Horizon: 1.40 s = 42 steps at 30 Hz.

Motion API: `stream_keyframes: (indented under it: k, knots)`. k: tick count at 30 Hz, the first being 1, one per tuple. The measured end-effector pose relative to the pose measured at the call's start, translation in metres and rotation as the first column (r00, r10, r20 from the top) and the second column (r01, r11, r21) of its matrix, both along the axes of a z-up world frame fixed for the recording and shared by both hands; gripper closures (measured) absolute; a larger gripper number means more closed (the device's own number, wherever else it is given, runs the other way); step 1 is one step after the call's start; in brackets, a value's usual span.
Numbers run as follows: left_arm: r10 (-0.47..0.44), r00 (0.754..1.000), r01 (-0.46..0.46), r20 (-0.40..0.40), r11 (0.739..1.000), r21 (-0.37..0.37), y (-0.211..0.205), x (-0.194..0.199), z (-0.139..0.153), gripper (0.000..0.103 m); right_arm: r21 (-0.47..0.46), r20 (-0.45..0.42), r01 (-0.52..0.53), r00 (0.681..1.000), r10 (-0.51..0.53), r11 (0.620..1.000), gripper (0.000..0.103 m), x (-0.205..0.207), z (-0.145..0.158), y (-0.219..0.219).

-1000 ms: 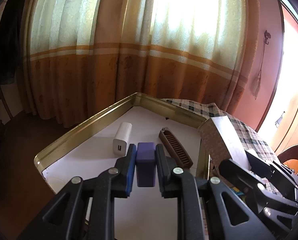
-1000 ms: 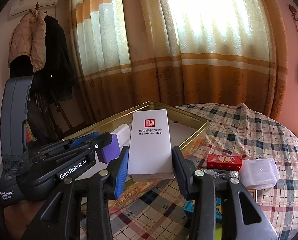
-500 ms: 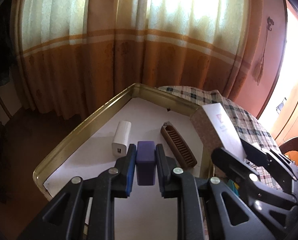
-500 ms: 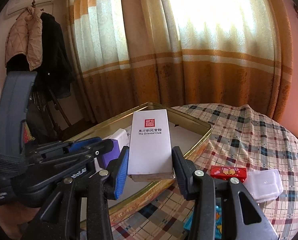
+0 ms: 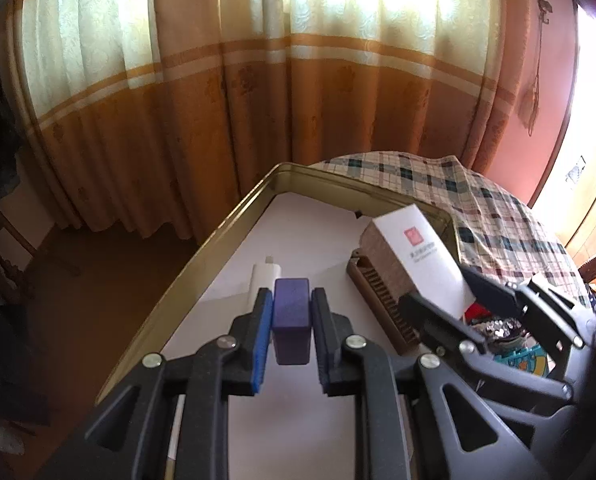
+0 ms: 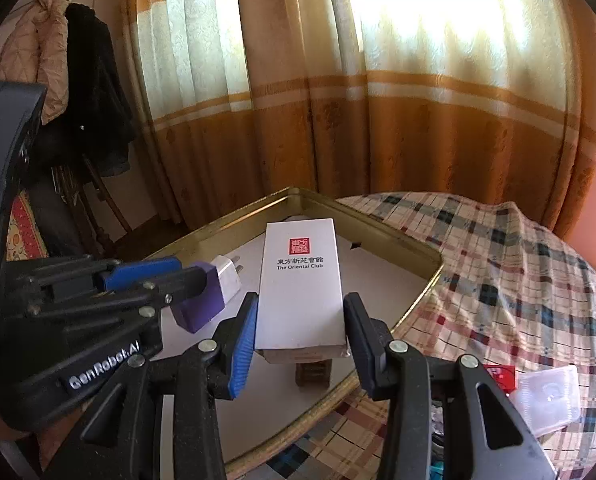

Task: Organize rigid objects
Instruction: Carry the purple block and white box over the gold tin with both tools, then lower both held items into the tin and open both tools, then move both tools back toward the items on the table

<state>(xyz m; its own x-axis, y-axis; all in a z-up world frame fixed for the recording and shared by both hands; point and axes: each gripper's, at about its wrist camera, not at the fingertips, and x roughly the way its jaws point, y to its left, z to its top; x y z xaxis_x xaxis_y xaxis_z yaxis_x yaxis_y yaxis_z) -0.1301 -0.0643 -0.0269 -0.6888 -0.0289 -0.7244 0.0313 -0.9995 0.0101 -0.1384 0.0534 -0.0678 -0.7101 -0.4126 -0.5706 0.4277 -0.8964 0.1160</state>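
Both grippers have travelled forward over the gold metal tray (image 5: 201,256) since a second ago, and the white box now hangs above the tray's white floor instead of outside its rim.

At lower centre of the left wrist view, the left gripper (image 5: 291,316) is clamped on a small purple rectangular block (image 5: 291,314), its blue-padded fingers pressing the block's two long flat sides. That grip looks chosen so the block can be set down on end beside the white plastic wall charger (image 5: 263,282), which lies just behind it with its metal prongs pointing away.

At lower centre of the right wrist view, the right gripper (image 6: 300,326) is clamped on a tall white cardboard box (image 6: 302,280) printed with a red seal and the words "The Oriental Club". It is held by its narrow sides, face up and tilted back. Directly under it lies a brown ridged wooden comb-like bar (image 5: 382,308), so the box would need to shift aside before lowering, I judge.

The tray has smooth, shiny raised walls and rounded corners. It rests on a checked fabric tablecloth (image 6: 518,264). At lower right of that view, outside the tray, sit a small red packet (image 6: 500,374) and a translucent plastic case (image 6: 546,400), apparently yet to be sorted.
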Motion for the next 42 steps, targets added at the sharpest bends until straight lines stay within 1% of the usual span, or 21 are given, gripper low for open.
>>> stream_keyframes:
  k: [2, 5, 6, 7, 8, 9, 10, 11, 15, 17, 19, 21, 25, 29, 32, 35, 40, 42]
  knots:
    - [0.003, 1.0, -0.003, 0.0, 1.0, -0.01, -0.002, -0.005, 0.0, 0.085, 0.005, 0.015, -0.008, 1.0, 0.008, 1.0, 0.057, -0.005, -0.003, -0.002]
    - [0.002, 1.0, -0.002, 0.013, 1.0, -0.001, -0.004, -0.01, -0.002, 0.084, -0.011, 0.035, -0.012, 0.999, 0.012, 1.0, 0.056, -0.01, -0.005, -0.004]
    - [0.002, 1.0, -0.002, 0.013, 1.0, -0.002, -0.004, -0.01, -0.001, 0.081, -0.019, 0.041, -0.016, 0.999, 0.017, 1.0, 0.051, -0.011, -0.006, -0.003]
    - [0.001, 1.0, -0.001, 0.007, 1.0, 0.001, -0.005, -0.009, -0.001, 0.072, -0.03, 0.047, -0.022, 0.999, 0.023, 0.999, 0.046, -0.011, -0.006, -0.002]
    - [0.0, 1.0, 0.001, -0.005, 1.0, 0.008, -0.005, -0.006, 0.001, 0.058, -0.033, 0.048, -0.021, 0.999, 0.022, 0.999, 0.037, -0.01, -0.006, -0.001]
    - [0.004, 1.0, -0.004, -0.013, 1.0, 0.007, -0.006, -0.002, 0.002, 0.053, -0.038, 0.046, -0.013, 0.999, 0.015, 0.999, 0.036, -0.008, -0.005, 0.001]
    - [0.017, 0.999, -0.017, -0.029, 1.0, 0.004, -0.008, 0.002, 0.005, 0.045, -0.051, 0.046, -0.008, 0.999, 0.01, 0.999, 0.036, -0.004, -0.004, 0.007]
    - [0.026, 0.999, -0.026, -0.044, 1.0, 0.007, -0.01, 0.006, 0.007, 0.04, -0.065, 0.05, -0.004, 0.999, 0.007, 0.998, 0.036, -0.001, -0.002, 0.011]
    - [0.042, 0.995, -0.035, -0.086, 0.997, 0.071, -0.016, 0.029, 0.013, 0.037, -0.128, 0.091, 0.015, 0.996, -0.003, 0.992, 0.036, 0.02, 0.002, 0.04]
    - [0.043, 0.992, -0.034, -0.118, 0.996, 0.078, -0.013, 0.043, 0.015, 0.028, -0.124, 0.097, 0.029, 0.995, -0.017, 0.992, 0.036, 0.037, 0.005, 0.059]
    - [0.044, 0.987, -0.034, -0.155, 0.997, 0.07, -0.004, 0.056, 0.018, 0.023, -0.129, 0.086, 0.05, 0.996, -0.039, 0.99, 0.035, 0.053, 0.007, 0.082]
    - [0.017, 0.986, -0.006, -0.166, 0.998, 0.065, 0.013, 0.062, 0.019, 0.023, -0.122, 0.067, 0.091, 0.994, -0.083, 0.988, 0.031, 0.069, 0.009, 0.108]
    - [-0.049, 0.976, 0.061, -0.213, 0.997, 0.05, 0.049, 0.076, 0.023, 0.023, -0.101, 0.051, 0.206, 0.978, -0.202, 0.973, 0.03, 0.091, 0.006, 0.157]
    - [-0.124, 0.972, 0.134, -0.199, 0.99, 0.039, 0.085, 0.089, 0.008, 0.023, -0.066, 0.085, 0.271, 0.96, -0.266, 0.96, 0.03, 0.09, -0.005, 0.184]
    - [-0.167, 0.971, 0.172, -0.17, 0.985, 0.018, 0.107, 0.092, -0.004, 0.023, -0.054, 0.087, 0.281, 0.957, -0.276, 0.958, 0.03, 0.091, -0.012, 0.191]
    - [-0.192, 0.971, 0.197, -0.146, 0.98, 0.024, 0.12, 0.097, -0.015, 0.023, -0.046, 0.09, 0.273, 0.959, -0.268, 0.961, 0.03, 0.091, -0.019, 0.187]
    - [-0.258, 0.958, 0.261, -0.125, 0.965, 0.005, 0.143, 0.109, -0.024, 0.023, -0.034, 0.109, 0.265, 0.959, -0.26, 0.964, 0.03, 0.091, -0.028, 0.183]
    - [-0.273, 0.955, 0.275, -0.117, 0.961, 0.001, 0.148, 0.11, -0.026, 0.023, -0.033, 0.096, 0.277, 0.957, -0.273, 0.96, 0.03, 0.092, -0.027, 0.185]
